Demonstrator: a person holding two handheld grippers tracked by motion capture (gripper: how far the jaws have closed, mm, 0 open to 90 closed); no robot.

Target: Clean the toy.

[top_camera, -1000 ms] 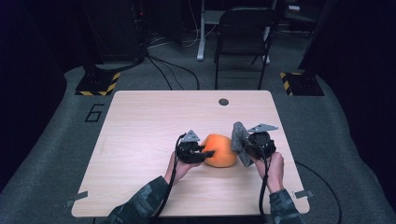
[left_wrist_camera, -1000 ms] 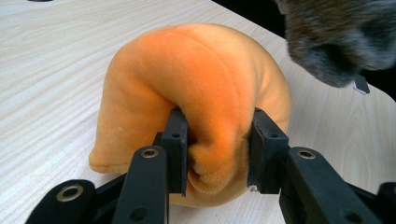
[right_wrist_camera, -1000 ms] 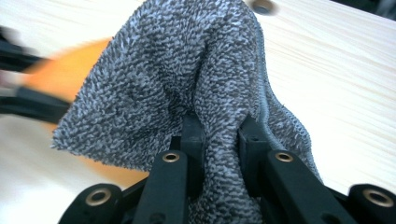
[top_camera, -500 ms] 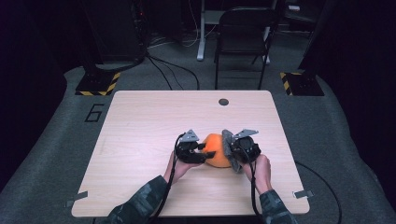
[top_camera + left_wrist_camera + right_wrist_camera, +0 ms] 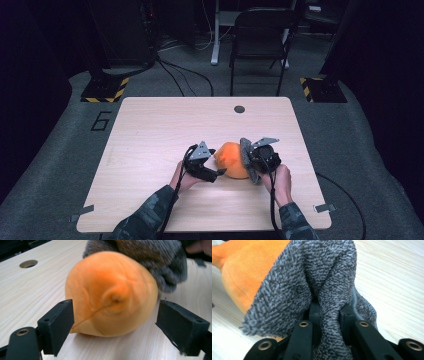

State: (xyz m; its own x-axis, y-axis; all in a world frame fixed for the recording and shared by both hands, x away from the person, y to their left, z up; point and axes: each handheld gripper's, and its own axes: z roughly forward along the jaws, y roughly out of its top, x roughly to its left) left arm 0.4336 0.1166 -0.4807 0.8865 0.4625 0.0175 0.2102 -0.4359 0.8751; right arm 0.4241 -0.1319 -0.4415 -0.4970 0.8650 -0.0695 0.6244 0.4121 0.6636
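On the near half of the wooden bench (image 5: 150, 150), slightly right of its middle, an orange plush ball (image 5: 231, 159) rests on the wood between my two tongs. My left tongs (image 5: 219, 172) sit at its left side; the jaws have just been opening and now stand released, one on each side of the ball's puckered end, neither pad pressing it in the left gripper view, where the orange plush ball (image 5: 111, 293) lies on the boards. My right tongs (image 5: 329, 312) are clenched on a fold of the grey fuzzy cloth (image 5: 312, 277) that covers the ball's right side. From above, the grey fuzzy cloth (image 5: 247, 157) stands as a band against the orange, just beside my right hand (image 5: 278, 177). A round hole (image 5: 239, 109) lies near the bench's far edge.
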